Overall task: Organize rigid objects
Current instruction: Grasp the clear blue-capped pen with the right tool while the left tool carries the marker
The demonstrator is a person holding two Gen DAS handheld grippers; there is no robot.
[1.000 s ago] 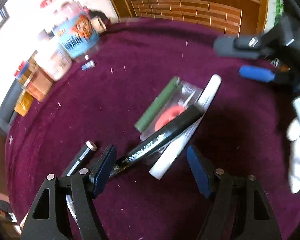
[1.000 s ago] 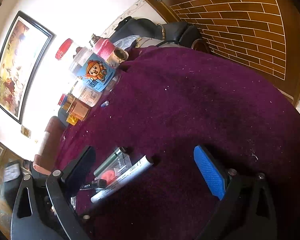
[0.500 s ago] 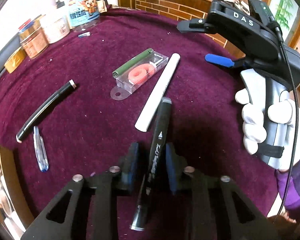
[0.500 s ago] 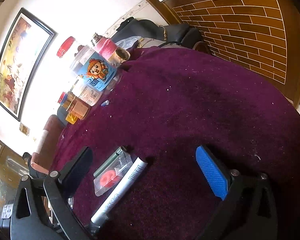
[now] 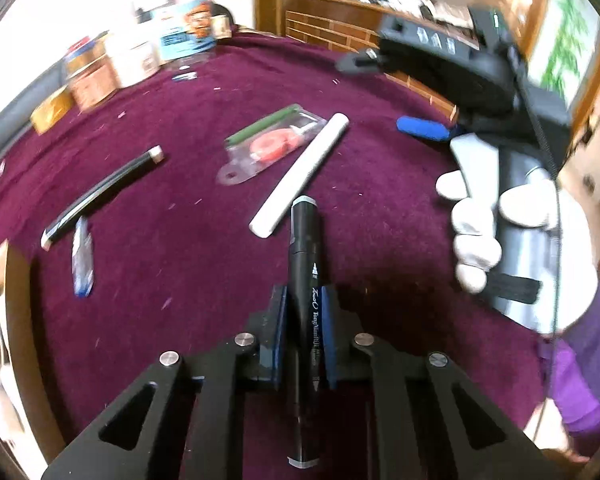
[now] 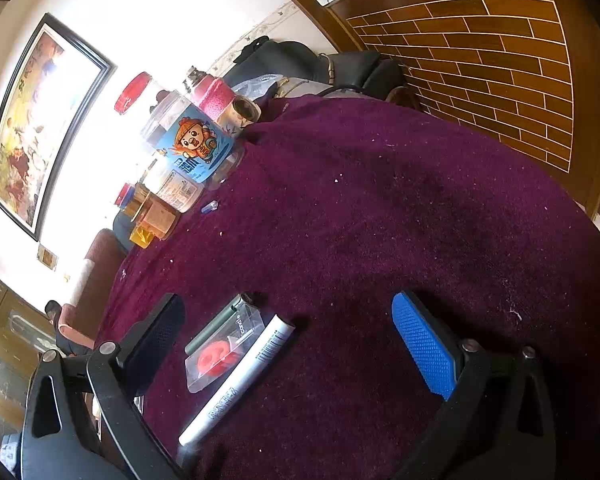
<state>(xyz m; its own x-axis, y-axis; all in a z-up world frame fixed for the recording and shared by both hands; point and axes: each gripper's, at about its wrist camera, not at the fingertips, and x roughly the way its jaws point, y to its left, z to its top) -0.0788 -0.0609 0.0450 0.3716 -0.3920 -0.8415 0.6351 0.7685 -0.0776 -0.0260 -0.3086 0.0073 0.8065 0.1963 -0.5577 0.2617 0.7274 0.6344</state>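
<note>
Left wrist view: the left hand-held gripper [image 5: 303,334] is closing its jaws on the black marker [image 5: 305,280], pinched lengthwise at bottom centre, tip toward the white marker [image 5: 300,176] on the bench [image 5: 380,208]. A second ago that black marker lay across the pile with the jaws spread. The frame is blurry.

Right wrist view: the right hand-held gripper [image 6: 292,340] sits spread wide, unmoved, over the white marker [image 6: 240,380]; the marker's near end is hidden.

Both wrist views close, angled down, sharing white marker [image 5: 300,172], perhaps
</note>
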